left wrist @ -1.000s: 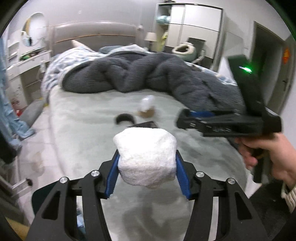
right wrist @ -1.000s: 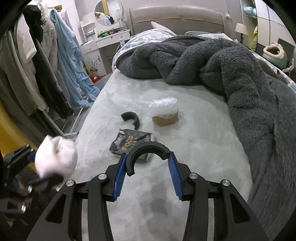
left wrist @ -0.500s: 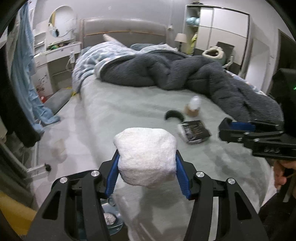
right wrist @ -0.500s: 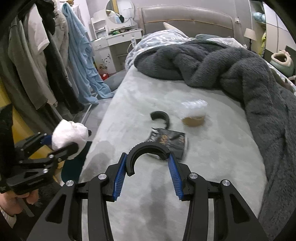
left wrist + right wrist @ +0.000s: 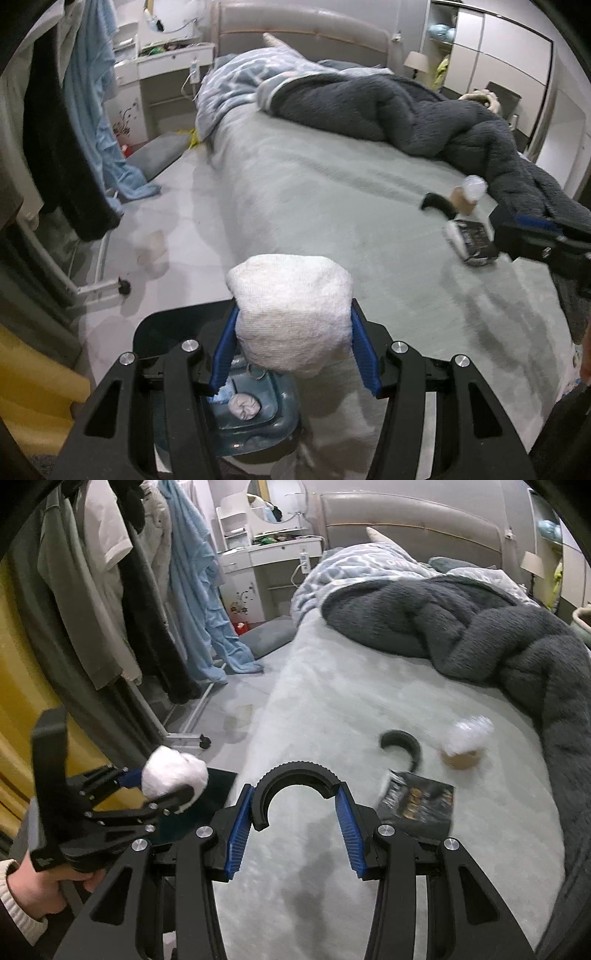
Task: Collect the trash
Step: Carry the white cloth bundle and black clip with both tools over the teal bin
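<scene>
My left gripper is shut on a white crumpled tissue wad and holds it above a dark blue trash bin beside the bed; the wad also shows in the right wrist view. My right gripper is shut on a black curved plastic piece over the bed. On the bed lie another black curved piece, a dark snack wrapper and a brown tape roll with clear plastic.
A grey fluffy blanket covers the far and right side of the bed. Clothes hang on a rack at the left. A white dresser stands by the headboard. The bin holds several crumpled scraps.
Both grippers have swung left, off the bed's middle. My left gripper with the wad now hangs over the bin. The bed trash has shifted to the right of both views.
</scene>
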The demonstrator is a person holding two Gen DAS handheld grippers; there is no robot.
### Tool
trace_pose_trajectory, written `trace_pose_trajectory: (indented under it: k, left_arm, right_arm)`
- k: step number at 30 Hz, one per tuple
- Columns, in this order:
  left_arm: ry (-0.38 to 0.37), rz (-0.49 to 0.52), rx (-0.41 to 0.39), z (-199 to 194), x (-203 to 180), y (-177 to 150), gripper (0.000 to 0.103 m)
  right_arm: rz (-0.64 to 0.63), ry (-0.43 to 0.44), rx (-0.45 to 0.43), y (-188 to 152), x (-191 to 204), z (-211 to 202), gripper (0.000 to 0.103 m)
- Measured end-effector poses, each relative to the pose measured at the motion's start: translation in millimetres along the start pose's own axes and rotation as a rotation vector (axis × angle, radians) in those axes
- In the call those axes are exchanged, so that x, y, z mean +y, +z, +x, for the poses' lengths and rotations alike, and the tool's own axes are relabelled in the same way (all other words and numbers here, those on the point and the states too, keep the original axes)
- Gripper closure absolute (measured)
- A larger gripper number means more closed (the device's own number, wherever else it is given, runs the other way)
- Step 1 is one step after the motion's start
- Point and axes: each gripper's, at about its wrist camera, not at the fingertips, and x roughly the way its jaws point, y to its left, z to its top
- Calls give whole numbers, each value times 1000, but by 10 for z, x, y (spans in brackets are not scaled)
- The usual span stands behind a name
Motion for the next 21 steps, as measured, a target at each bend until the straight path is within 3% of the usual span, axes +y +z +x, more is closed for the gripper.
trace_pose_trajectory:
  k: [7,21]
  left_arm:
    - [46,-26,77,158,282,-101,44]
    - [59,-107,263,459,840,-350,44]
  right_arm:
    - [-29,41,1,132,245,147,58]
    - [-126,105,43,290,806,567,58]
